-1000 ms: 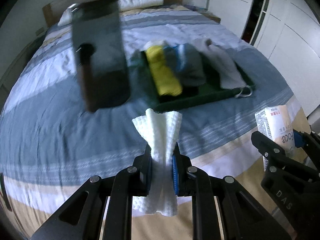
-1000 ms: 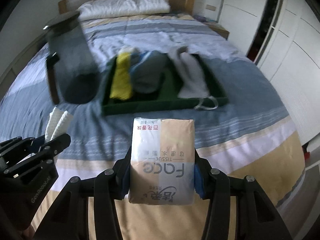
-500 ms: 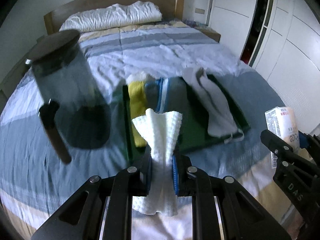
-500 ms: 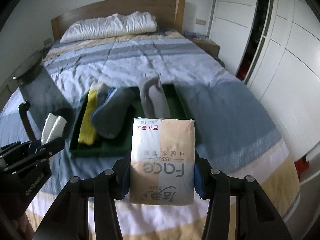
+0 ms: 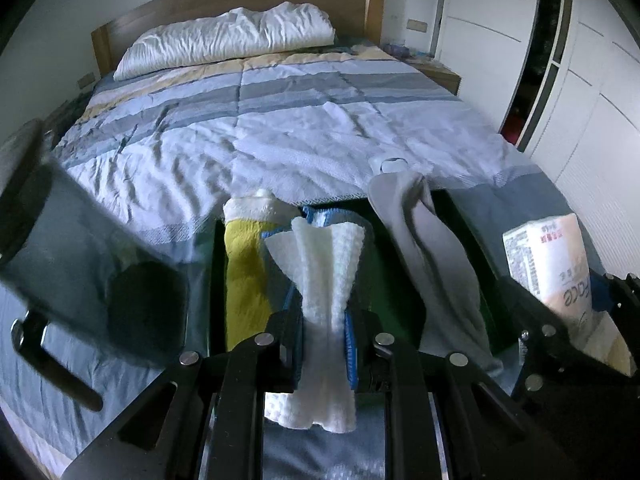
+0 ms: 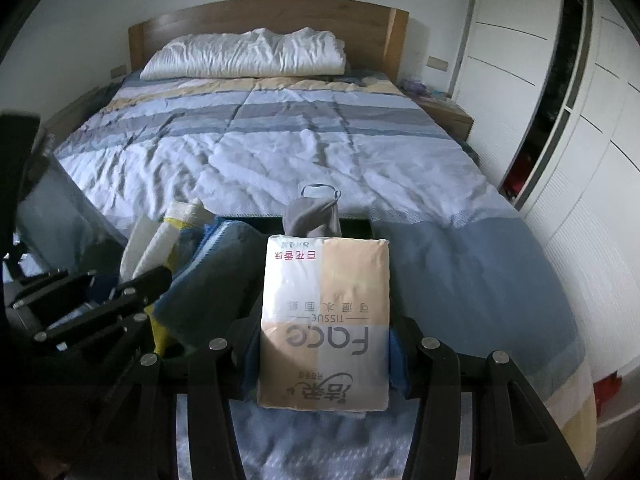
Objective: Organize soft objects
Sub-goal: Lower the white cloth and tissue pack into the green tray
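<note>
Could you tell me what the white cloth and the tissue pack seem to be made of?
The white cloth looks like waffle-weave cotton or microfibre: a matt, bumpy grid texture that bunches softly. The tissue pack appears wrapped in thin plastic film: smooth, printed, faintly glossy, slightly creased.

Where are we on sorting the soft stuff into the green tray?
Done: a yellow towel, a blue-grey towel and a grey cloth lie in the green tray. In hand: the left gripper clamps a white cloth, the right gripper a tissue pack. Left: placing both.
</note>
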Demonstrator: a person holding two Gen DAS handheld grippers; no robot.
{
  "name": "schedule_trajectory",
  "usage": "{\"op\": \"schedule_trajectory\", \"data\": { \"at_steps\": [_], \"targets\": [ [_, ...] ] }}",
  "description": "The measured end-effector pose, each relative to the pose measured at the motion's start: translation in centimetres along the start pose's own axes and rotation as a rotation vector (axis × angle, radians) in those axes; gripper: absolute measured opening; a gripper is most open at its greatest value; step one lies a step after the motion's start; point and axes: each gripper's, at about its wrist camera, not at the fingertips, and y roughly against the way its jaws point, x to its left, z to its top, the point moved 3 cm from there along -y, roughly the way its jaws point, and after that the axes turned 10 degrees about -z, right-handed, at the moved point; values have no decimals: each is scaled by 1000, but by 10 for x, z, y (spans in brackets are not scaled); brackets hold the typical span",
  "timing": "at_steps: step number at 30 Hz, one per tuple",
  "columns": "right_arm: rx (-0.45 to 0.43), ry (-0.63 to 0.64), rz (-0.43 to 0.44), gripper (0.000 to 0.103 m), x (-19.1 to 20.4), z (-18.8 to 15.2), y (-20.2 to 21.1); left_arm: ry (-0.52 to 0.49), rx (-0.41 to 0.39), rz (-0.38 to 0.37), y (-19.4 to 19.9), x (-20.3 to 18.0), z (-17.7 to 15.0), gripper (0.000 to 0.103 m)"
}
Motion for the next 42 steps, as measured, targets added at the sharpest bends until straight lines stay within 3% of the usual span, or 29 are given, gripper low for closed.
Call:
{"op": "schedule_trajectory", "data": {
  "at_steps": [7, 17, 42],
  "targets": [
    [21, 22, -7, 49, 0, 9, -41, -11, 1, 36, -19, -1, 4, 14],
    [41, 42, -13, 49, 10, 18, -69, -17, 10, 50, -32, 2, 8, 14],
    [98, 82, -31, 51, 14, 17, -106, -58, 62, 56, -67, 0, 7, 15]
  ]
}}
